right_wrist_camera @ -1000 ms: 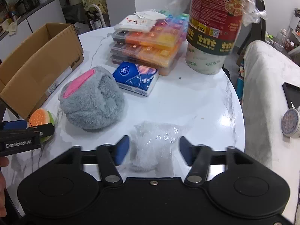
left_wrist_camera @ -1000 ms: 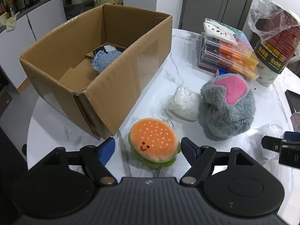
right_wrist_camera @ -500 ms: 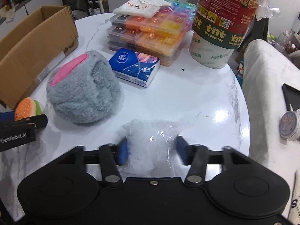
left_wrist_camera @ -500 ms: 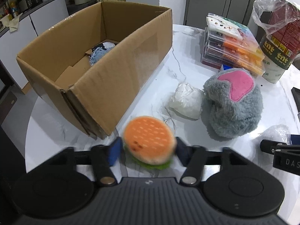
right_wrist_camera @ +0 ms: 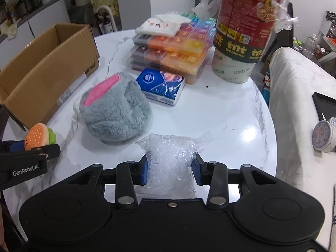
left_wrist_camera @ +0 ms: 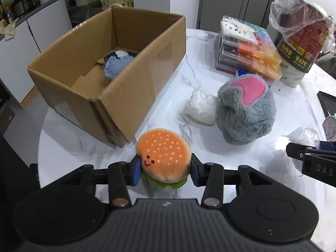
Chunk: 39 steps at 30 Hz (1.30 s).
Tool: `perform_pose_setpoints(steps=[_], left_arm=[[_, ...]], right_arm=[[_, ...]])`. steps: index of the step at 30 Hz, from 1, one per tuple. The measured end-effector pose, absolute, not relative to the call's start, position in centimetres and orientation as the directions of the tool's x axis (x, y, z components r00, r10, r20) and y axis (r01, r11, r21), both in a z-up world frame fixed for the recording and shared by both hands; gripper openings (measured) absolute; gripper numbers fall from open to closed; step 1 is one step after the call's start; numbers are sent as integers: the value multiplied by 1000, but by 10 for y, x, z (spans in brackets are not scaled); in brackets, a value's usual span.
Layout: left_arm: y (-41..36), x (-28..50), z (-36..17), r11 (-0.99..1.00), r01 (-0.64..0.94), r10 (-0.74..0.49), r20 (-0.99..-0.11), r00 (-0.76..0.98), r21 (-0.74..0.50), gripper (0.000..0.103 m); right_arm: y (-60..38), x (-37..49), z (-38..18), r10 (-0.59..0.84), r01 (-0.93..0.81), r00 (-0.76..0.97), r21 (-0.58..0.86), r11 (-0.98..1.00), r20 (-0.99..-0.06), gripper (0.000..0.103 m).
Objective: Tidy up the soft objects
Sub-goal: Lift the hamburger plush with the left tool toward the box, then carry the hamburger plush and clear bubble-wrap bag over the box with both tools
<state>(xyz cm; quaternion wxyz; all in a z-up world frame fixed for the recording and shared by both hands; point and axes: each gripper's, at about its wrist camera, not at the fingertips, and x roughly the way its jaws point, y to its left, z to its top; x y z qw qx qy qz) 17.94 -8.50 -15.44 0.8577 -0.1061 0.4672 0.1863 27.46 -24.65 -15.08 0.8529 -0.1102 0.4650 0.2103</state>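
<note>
An orange burger plush (left_wrist_camera: 163,153) with a smiling face sits between the blue pads of my left gripper (left_wrist_camera: 163,169); the jaws are closing and press on its sides. In the right wrist view a clear crinkly plastic bag (right_wrist_camera: 170,153) fills the gap of my right gripper (right_wrist_camera: 170,171), whose jaws are also closing and squeeze it. An open cardboard box (left_wrist_camera: 136,79) stands just beyond the burger, with a blue fluffy toy (left_wrist_camera: 117,65) inside. A grey plush with a pink patch (left_wrist_camera: 245,109) and a white soft bag (left_wrist_camera: 201,107) lie on the white marble table (right_wrist_camera: 220,115).
A blue tissue pack (right_wrist_camera: 161,86), stacked colourful storage cases (right_wrist_camera: 174,48) and a tall wrapped "tnt" tub (right_wrist_camera: 241,35) stand at the back. A white-covered chair (right_wrist_camera: 294,105) and a small round tin (right_wrist_camera: 323,135) are at the right edge.
Both grippers' jaws came in from wide apart onto their objects: the left onto the burger plush, the right onto the clear bag. The burger now sits tilted up between the pads.
</note>
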Motion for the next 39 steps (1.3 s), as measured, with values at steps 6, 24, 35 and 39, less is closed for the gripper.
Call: perform_pose_setpoints(steps=[6,24,35,39], left_arm=[[-77,169,-135,926,-377,185,-829,528,-33,45],[-36,139,-80,960,-276,132,-795,592,-47,45],[7,142,-50,962,-264,122,-773,622,-61,45],[21,144,-41,964,-261,131,-763,634,-51,45]], right_arm=[[-251,261,-142,277,-431,509,37,902,-815,39],[-224,224,-90,344,-430,587,78,900,-733,39],[-191,220,-59,391,-478,603,77,875,-696,39],[-178,221,-51,402,-496,604,70,866,-689,39]])
